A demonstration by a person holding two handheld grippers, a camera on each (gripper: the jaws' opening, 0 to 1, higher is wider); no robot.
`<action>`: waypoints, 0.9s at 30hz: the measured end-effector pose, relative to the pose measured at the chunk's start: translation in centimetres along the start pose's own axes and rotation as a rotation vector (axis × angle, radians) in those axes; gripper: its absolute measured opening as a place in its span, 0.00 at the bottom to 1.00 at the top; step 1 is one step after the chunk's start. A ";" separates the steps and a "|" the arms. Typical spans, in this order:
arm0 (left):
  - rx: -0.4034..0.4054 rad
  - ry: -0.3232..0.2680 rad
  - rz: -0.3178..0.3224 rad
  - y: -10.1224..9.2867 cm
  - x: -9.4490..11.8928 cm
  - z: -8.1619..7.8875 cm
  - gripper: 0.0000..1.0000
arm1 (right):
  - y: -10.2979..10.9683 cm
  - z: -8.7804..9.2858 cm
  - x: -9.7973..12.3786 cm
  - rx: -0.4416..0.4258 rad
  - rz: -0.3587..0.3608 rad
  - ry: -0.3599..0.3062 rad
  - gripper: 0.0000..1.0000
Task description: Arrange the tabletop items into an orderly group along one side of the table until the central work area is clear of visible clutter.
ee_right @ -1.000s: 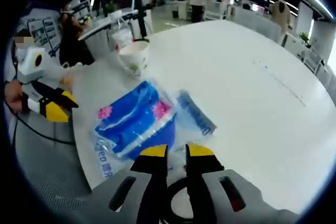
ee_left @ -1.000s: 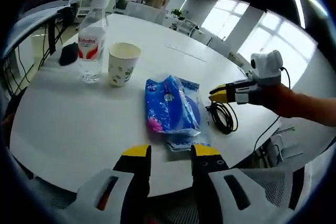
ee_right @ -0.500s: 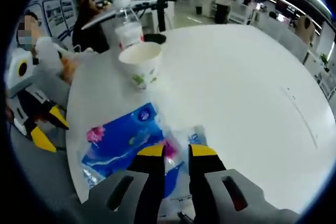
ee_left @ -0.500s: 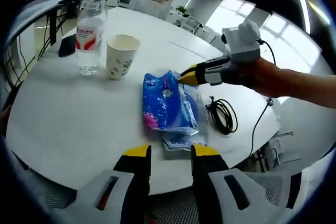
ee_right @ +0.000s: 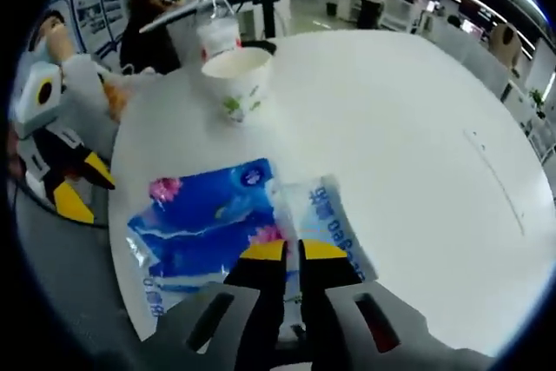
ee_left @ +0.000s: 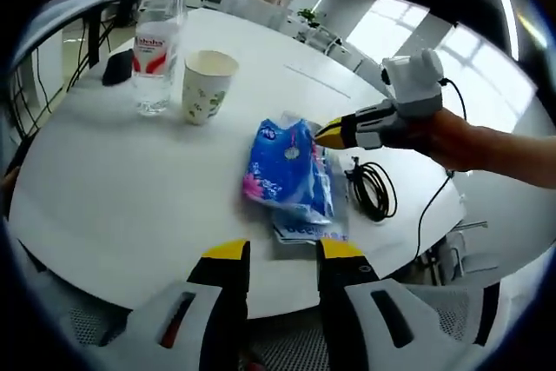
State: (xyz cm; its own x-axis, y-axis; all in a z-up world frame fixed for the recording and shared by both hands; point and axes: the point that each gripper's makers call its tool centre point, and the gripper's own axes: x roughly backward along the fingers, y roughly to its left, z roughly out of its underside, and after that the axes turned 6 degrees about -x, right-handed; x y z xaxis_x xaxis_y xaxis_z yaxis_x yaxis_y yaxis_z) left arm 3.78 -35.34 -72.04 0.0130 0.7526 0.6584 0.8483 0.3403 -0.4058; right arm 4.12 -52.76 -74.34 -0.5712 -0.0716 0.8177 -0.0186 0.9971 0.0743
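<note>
In the left gripper view, a clear plastic water bottle with a red and white label (ee_left: pixel 156 51) stands at the upper left on the round white table (ee_left: pixel 113 188), with a dark flat object (ee_left: pixel 117 67) just behind it at the table's edge. Just right of the bottle stands a white paper cup with a green leaf print (ee_left: pixel 208 85). Near the centre of the frame lies a blue plastic pack of tissues (ee_left: pixel 291 171), resting partly on a flatter clear and blue packet (ee_left: pixel 304 230). The right gripper (ee_left: pixel 332 135) comes in from the right edge, its yellow-tipped jaws pressed close together on the pack's upper right edge. Below it, a coiled black cable (ee_left: pixel 373 190) lies on the table beside the pack. The left gripper (ee_left: pixel 276 254) rises at the bottom centre, jaws spread with nothing between them, short of the table's near edge.

In the right gripper view, the left gripper (ee_right: pixel 78 188) sits at the left edge, the cup (ee_right: pixel 236 82) at upper centre, and the right gripper (ee_right: pixel 293 251) pinches the pack (ee_right: pixel 204 232) at lower centre.
</note>
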 end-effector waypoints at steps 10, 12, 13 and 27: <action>-0.027 0.002 0.007 -0.4 -0.3 -0.2 0.28 | -0.1 4.6 2.8 -0.207 0.073 -0.008 0.00; -0.030 0.004 0.006 -0.4 -0.4 -0.2 0.28 | 0.2 5.1 3.0 -0.214 0.074 -0.010 0.00; -0.031 0.005 0.007 -0.4 -0.4 -0.2 0.28 | 0.5 5.4 3.1 -0.223 0.073 -0.009 0.00; -0.048 0.010 0.005 -0.5 -0.4 -0.3 0.28 | 3.8 5.6 3.4 -0.278 0.028 -0.026 0.07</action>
State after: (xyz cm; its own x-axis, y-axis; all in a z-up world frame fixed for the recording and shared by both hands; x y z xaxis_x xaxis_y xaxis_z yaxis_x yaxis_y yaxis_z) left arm 3.52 -36.02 -71.90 0.0225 0.7487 0.6625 0.8726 0.3087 -0.3786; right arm -2.53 -49.08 -74.48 -0.5889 -0.0394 0.8072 0.2214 0.9528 0.2079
